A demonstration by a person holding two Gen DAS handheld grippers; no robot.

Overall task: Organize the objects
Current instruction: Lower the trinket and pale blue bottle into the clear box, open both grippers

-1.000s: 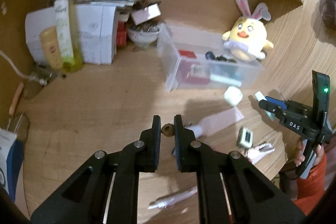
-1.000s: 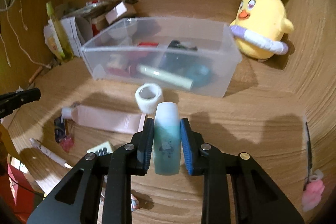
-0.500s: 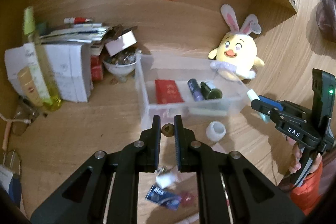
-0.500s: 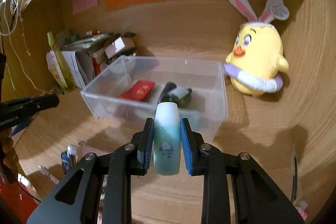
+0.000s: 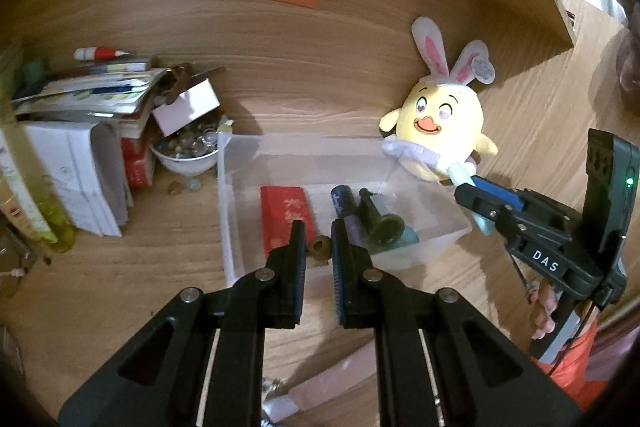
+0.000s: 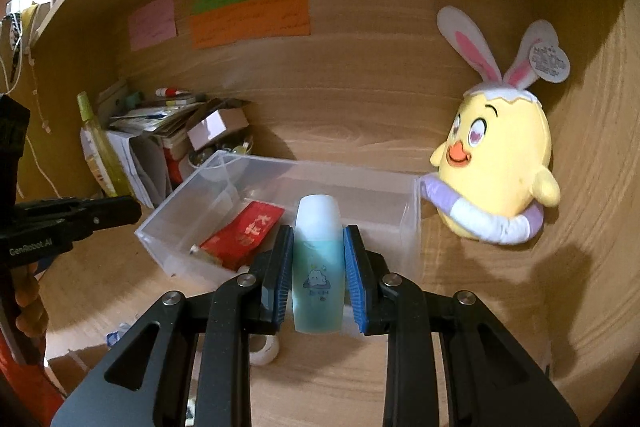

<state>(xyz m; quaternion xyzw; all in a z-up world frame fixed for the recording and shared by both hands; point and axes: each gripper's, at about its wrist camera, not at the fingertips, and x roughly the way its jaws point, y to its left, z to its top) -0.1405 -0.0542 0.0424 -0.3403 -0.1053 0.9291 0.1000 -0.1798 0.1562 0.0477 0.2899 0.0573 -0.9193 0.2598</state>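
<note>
Up close, the left gripper point(image 5: 319, 243) is nearly closed, its pads pinching a small brown bead-like piece point(image 5: 319, 248) at the tips, held above the near left part of the clear plastic bin point(image 5: 228, 195). The right gripper point(image 6: 318, 259) clamps a pale blue bottle point(image 6: 318, 267) upright between its blue pads, just before the bin's near wall. Inside the bin lie a red packet point(image 5: 285, 219) and dark tubes point(image 5: 360, 215); its far right half looks bare. A yellow plush chick point(image 6: 496, 171) touches the bin's far right corner. Stacked papers point(image 5: 76, 167) and a white bowl point(image 5: 184, 157) crowd the left side; bare wooden desk point(image 6: 500, 307) lies near right.
</note>
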